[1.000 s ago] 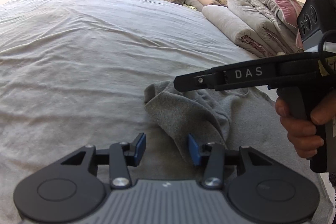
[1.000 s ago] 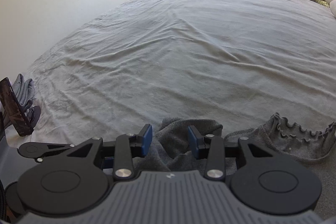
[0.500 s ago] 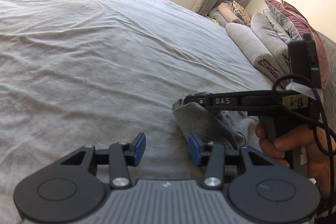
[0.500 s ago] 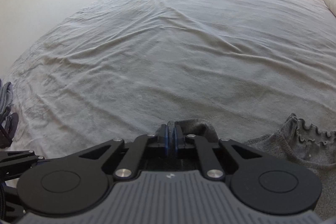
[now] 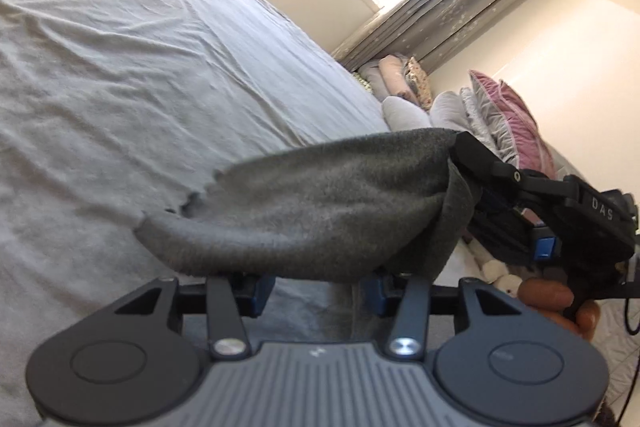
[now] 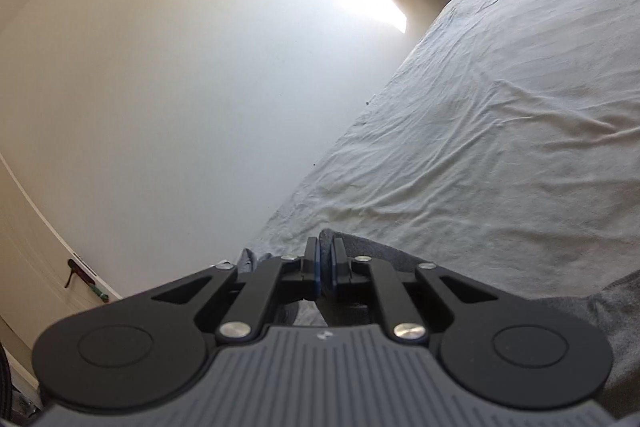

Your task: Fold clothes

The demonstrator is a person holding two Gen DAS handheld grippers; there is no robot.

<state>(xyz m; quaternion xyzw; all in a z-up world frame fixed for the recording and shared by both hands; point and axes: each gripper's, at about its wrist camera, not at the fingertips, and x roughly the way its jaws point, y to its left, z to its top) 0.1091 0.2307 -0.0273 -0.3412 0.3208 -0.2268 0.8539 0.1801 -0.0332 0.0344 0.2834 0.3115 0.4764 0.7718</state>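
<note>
Left wrist view: grey bedsheet (image 5: 160, 75) fills the left side, wrinkled. Left tool (image 5: 316, 291) at bottom centre, jaws roughly half spread and opening; blue pads (image 5: 262, 289) partly hidden under cloth. Dark grey knit garment (image 5: 320, 211) hangs across the middle of the view, raised off the bed, its lower edge draped over the left tool's fingertips. Cloth sits in front of and between the pads, but I see no pinch from this tool. Garment's right end runs up into the right tool (image 5: 464, 155), which comes in from the right with its jaws clamped on the fabric. A person's hand (image 5: 560, 307) grips that tool's handle, lower right. Behind: curtain (image 5: 440, 11) under a bright window, stack of folded bedding and a pink pillow (image 5: 516, 119) at the far right of the bed.

Right wrist view: pale wall (image 6: 180, 87) on the left, door handle (image 6: 78, 271) low left. Right tool (image 6: 325, 263) in the centre, pads pressed nearly together with a fold of the grey garment (image 6: 368, 247) nipped between them. More of it trails off lower right. Bedsheet (image 6: 520, 107) right of that.
</note>
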